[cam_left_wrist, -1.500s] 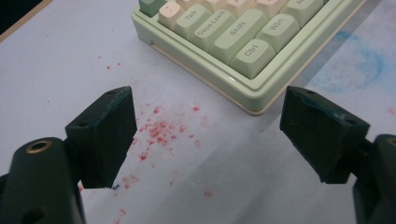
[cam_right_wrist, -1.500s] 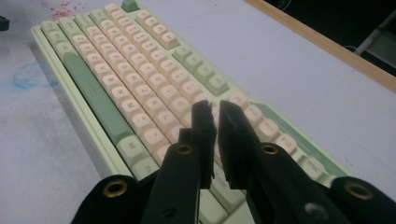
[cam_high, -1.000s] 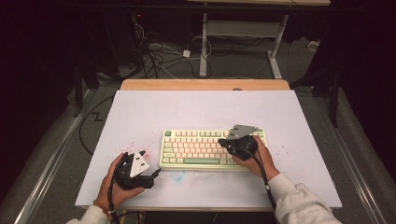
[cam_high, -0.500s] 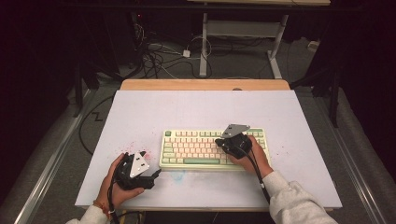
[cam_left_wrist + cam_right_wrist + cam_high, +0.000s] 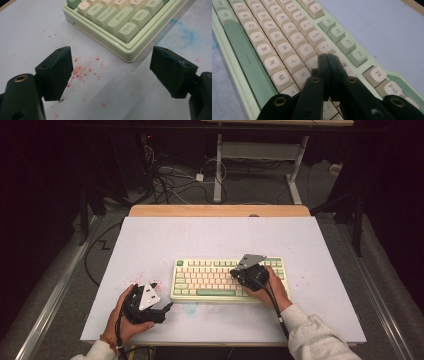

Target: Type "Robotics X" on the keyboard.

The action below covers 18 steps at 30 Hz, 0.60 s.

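The keyboard [image 5: 227, 278] lies lengthwise left to right on the worktop [image 5: 215, 237]. The right gripper [image 5: 327, 58], jaws together, is poised directly over the I key; the left gripper [image 5: 110, 68], jaws apart, is held off the near-left corner.

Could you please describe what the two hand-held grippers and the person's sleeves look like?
Both are black. The left hand-held gripper and the right hand-held gripper each carry a grey three-cornered plate on top and trail a black cable. In the gripper views the jaws are dark blocky pads on arms with brass-coloured rivets. The sleeves are light grey, and the left wrist wears an orange band.
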### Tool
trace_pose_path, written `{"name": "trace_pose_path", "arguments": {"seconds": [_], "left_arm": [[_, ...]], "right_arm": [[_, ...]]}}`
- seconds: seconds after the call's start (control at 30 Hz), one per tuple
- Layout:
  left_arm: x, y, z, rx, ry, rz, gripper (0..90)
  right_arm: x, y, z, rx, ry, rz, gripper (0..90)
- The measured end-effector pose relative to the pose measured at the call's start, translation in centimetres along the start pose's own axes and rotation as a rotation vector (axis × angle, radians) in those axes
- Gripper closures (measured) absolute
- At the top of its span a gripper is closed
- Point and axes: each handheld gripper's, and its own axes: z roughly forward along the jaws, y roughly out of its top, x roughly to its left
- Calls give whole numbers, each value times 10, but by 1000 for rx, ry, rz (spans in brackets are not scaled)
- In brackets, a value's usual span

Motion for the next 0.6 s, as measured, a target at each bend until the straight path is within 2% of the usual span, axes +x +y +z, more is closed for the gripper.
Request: {"name": "trace_pose_path", "arguments": {"seconds": [0.43,0.6], "left_arm": [[-1,0,0,2,-6,4,182],[1,0,-3,-24,-15,-26,221]], "right_arm": [[2,4,-28,-121,11,17,881],[3,3,-40,-171,2,22,805]]}}
